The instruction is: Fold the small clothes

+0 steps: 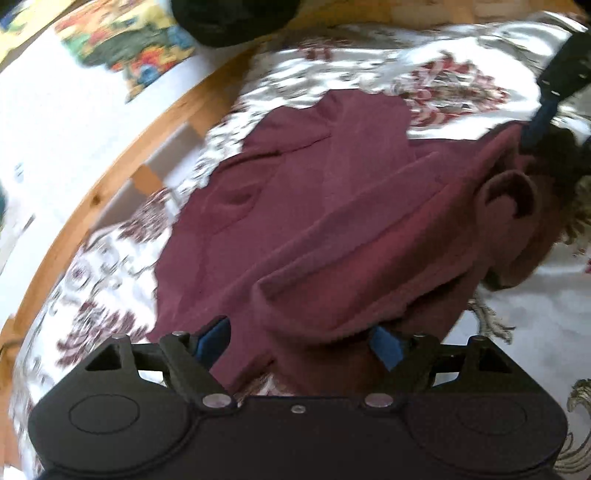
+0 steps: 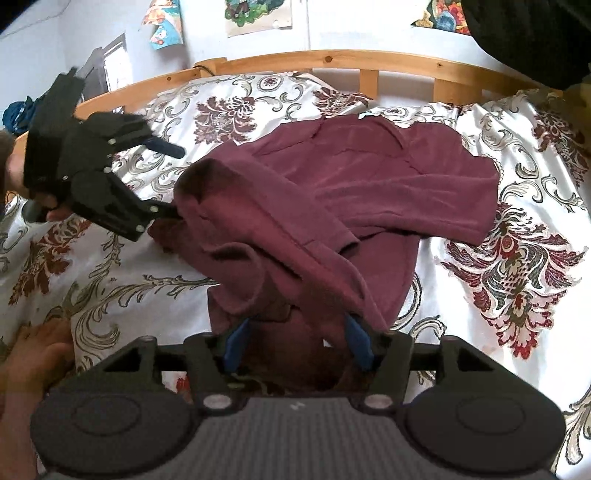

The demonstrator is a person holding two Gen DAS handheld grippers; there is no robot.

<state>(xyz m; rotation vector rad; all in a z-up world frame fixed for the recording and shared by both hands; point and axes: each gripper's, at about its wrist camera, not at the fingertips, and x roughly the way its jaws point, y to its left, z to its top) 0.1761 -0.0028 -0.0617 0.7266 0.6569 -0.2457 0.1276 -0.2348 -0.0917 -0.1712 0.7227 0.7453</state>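
A maroon fleece garment (image 1: 314,206) lies partly folded on a floral bedspread (image 1: 461,74); it also shows in the right wrist view (image 2: 332,192). My left gripper (image 1: 299,343) is open, its blue pads spread wide with a lifted fold of the garment between them; in the right wrist view (image 2: 173,181) one finger sits under the garment's edge and the other above. My right gripper (image 2: 295,339) is open, its fingers either side of the garment's near hem; its tip shows in the left wrist view (image 1: 535,125) at the garment's far corner.
A wooden bed rail (image 2: 332,61) runs along the far side, with a white wall and colourful pictures (image 2: 258,14) behind. A dark object (image 2: 528,33) hangs at the top right. The bedspread (image 2: 517,258) spreads around the garment.
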